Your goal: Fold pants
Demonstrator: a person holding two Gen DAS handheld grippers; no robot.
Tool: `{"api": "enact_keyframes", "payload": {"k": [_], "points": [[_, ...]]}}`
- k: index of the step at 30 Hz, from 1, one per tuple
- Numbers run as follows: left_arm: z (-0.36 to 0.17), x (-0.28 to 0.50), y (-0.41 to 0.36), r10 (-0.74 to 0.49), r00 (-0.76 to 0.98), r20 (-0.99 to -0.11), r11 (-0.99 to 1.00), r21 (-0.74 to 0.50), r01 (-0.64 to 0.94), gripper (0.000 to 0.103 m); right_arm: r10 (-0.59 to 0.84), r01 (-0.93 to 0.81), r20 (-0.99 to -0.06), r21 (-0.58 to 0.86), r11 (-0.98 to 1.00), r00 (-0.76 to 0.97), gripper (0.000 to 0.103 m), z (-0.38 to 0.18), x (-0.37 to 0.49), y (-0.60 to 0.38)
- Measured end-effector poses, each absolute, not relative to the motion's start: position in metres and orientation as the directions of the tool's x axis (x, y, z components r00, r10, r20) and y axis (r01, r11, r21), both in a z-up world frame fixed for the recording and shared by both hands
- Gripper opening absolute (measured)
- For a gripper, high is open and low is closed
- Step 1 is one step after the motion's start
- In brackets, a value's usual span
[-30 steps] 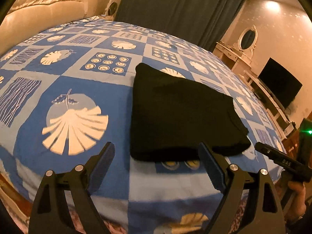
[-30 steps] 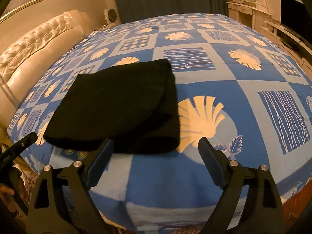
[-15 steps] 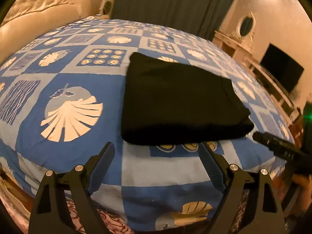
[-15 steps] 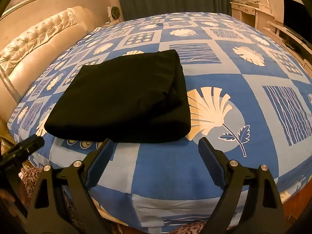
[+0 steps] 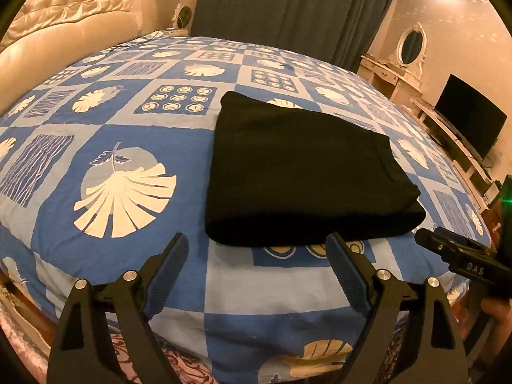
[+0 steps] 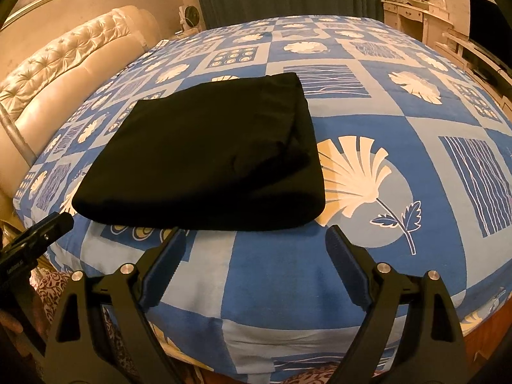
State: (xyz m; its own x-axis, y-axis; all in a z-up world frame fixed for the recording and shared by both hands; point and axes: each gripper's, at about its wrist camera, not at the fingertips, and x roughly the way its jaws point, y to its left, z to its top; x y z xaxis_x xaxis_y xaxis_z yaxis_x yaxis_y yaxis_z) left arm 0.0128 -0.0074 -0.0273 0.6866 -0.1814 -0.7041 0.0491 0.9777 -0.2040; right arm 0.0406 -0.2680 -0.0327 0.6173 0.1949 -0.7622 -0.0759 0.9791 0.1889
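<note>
The black pants (image 5: 304, 172) lie folded into a flat rectangle on the blue patterned bedspread (image 5: 121, 147); they also show in the right wrist view (image 6: 208, 156). My left gripper (image 5: 257, 256) is open and empty, hovering just short of the pants' near edge. My right gripper (image 6: 256, 249) is open and empty, just short of the pants' near right corner. The right gripper's body (image 5: 464, 262) shows at the right edge of the left wrist view. The left gripper's body (image 6: 28, 246) shows at the left edge of the right wrist view.
A cream tufted headboard (image 5: 64, 22) stands on the left. Dark curtains (image 5: 288, 9) hang behind the bed. A white dresser with an oval mirror (image 5: 409, 44) and a dark TV (image 5: 470, 115) stand on the right. The bed's near edge (image 6: 288, 339) drops off below the grippers.
Both grippers have drawn back from the folded pants, which now lie farther from the fingertips. The pants have not moved and both grippers stay open.
</note>
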Motion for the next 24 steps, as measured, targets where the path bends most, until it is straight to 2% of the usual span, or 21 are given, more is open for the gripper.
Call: {"api": "enact_keyframes", "payload": {"k": [12,17,21,24], "points": [[-0.030,0.012,-0.013,-0.137,0.687,-0.713,0.988,-0.144,0.048,0.086,0.193,-0.089,-0.741,0.178,0.980,0.643,0.089,-0.025,0.035,-0.265],[-0.018,0.005,-0.018,-0.093,0.745,-0.660,0.995,-0.083,0.051,0.086,0.198,-0.088,-0.740,0.186,0.979,0.643,0.089,-0.024,0.035,-0.267],[-0.012,0.003,-0.023,-0.138,0.751,-0.646,0.990,-0.088,0.106,0.086,0.202,-0.092,-0.742,0.187,0.978,0.639,0.089,-0.024,0.035,-0.266],[-0.015,0.006,-0.024,-0.125,0.736,-0.665,0.992,-0.085,0.091,0.086,0.203,-0.095,-0.744,0.185,0.978,0.636,0.089,-0.025,0.033,-0.264]]}}
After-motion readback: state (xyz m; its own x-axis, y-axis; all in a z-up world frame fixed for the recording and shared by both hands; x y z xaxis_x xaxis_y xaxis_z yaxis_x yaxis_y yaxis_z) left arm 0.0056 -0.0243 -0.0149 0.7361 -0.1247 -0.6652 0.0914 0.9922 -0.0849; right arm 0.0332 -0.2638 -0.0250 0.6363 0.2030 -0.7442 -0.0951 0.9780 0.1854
